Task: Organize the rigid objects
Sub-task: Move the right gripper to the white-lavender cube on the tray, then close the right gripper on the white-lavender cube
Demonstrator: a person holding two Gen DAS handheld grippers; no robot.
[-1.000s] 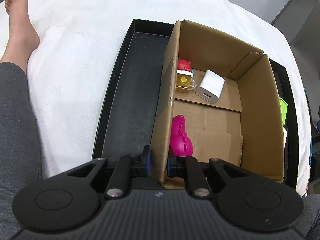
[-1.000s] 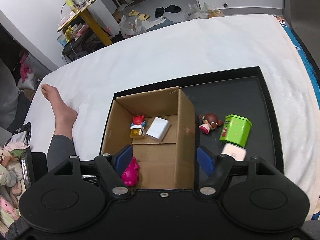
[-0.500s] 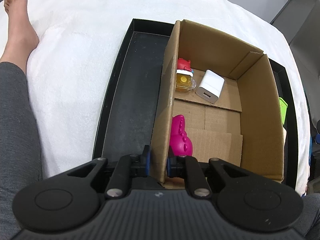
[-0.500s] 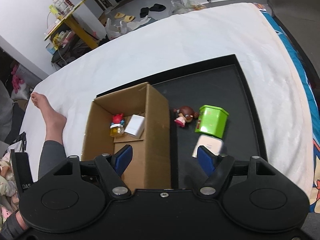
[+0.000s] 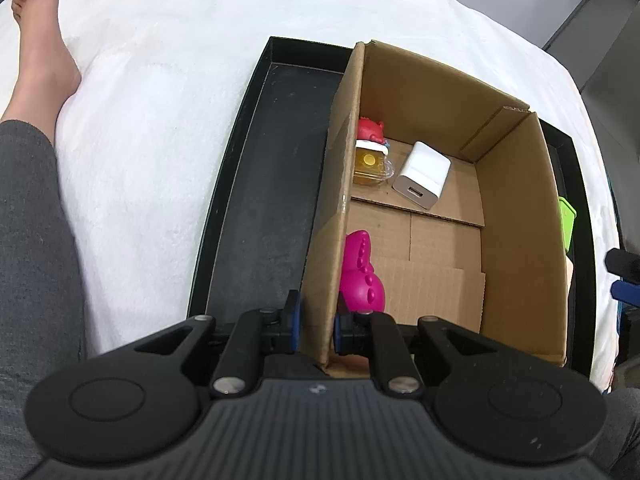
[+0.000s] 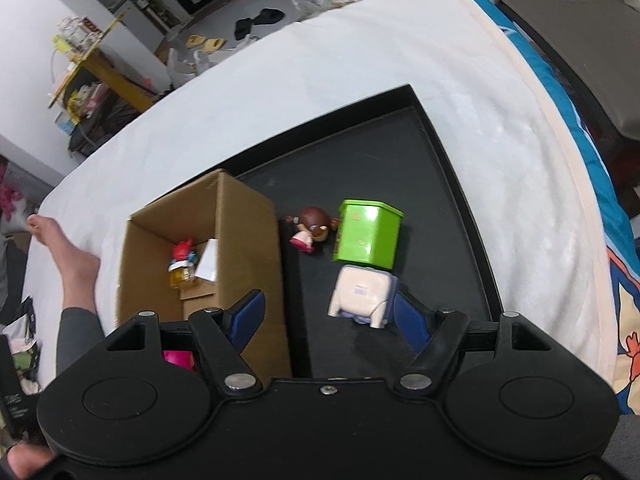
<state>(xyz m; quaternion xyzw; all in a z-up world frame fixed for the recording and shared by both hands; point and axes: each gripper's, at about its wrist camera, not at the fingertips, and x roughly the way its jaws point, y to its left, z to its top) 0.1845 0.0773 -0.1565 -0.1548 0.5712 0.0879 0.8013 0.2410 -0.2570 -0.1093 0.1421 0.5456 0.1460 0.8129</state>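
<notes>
My left gripper (image 5: pixel 316 320) is shut on the left wall of the cardboard box (image 5: pixel 332 184), which stands in a black tray (image 5: pixel 260 200). Inside lie a white charger (image 5: pixel 422 174), a yellow and red toy (image 5: pixel 370 152) and a pink toy (image 5: pixel 360 272). My right gripper (image 6: pixel 326 316) is open above the tray (image 6: pixel 384 148), right of the box (image 6: pixel 244 232). A pale pouch (image 6: pixel 360 294) lies just ahead between its fingers. A green tin (image 6: pixel 368 234) and a small doll (image 6: pixel 312 228) lie beyond it.
The tray rests on a white bed cover (image 5: pixel 140 120). A person's bare foot and leg (image 5: pixel 36 64) lie at the left. A yellow table (image 6: pixel 92 76) with clutter and slippers on the floor stand far off beyond the bed.
My right gripper has swung right and lower, from over the box to over the pouch and green tin. My left gripper has stayed clamped on the box wall.
</notes>
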